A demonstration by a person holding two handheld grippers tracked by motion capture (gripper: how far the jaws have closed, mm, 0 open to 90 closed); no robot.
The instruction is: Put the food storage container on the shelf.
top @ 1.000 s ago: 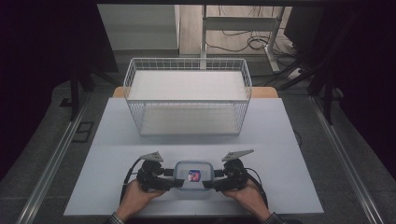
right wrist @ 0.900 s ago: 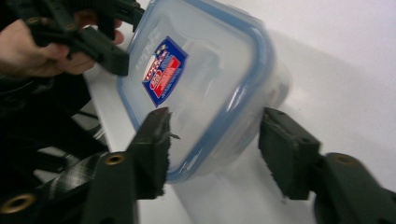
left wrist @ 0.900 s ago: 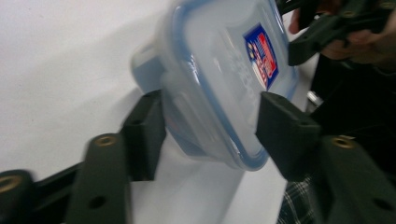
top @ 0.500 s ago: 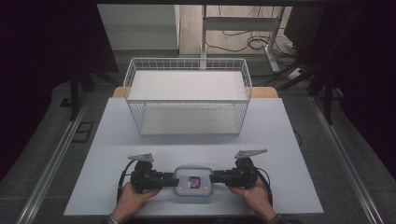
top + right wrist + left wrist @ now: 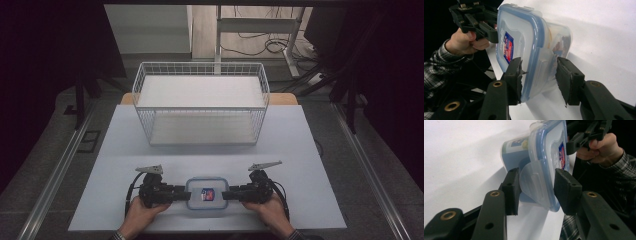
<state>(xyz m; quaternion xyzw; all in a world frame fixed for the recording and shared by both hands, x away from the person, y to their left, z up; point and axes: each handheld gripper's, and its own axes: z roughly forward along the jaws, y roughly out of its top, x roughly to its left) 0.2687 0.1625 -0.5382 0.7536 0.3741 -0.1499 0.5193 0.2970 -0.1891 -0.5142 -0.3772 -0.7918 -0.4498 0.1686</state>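
Observation:
A clear plastic food box (image 5: 206, 194) with a blue-rimmed lid and a small label lies on the white table near its front edge. My left gripper (image 5: 183, 194) comes in level from the left and has closed on that end. Its pads (image 5: 511, 190) clamp the lid rim and side latch flap of the box (image 5: 549, 142). My right gripper (image 5: 226, 194) holds the opposite end. Its jaws have just eased open a little, with the lid and latch of the box (image 5: 519, 30) still between the pads (image 5: 567, 80).
A white wire basket (image 5: 200, 64) stands beyond the box, at the table's far middle. Bare table (image 5: 310, 150) lies between them and to both sides. The person's hands (image 5: 140, 215) sit at the front edge. A desk frame and cables lie behind.
Both grippers swung from slanted positions beside the box to lie level at its two ends, and their jaws closed around the lid's ends. The box stayed in place.

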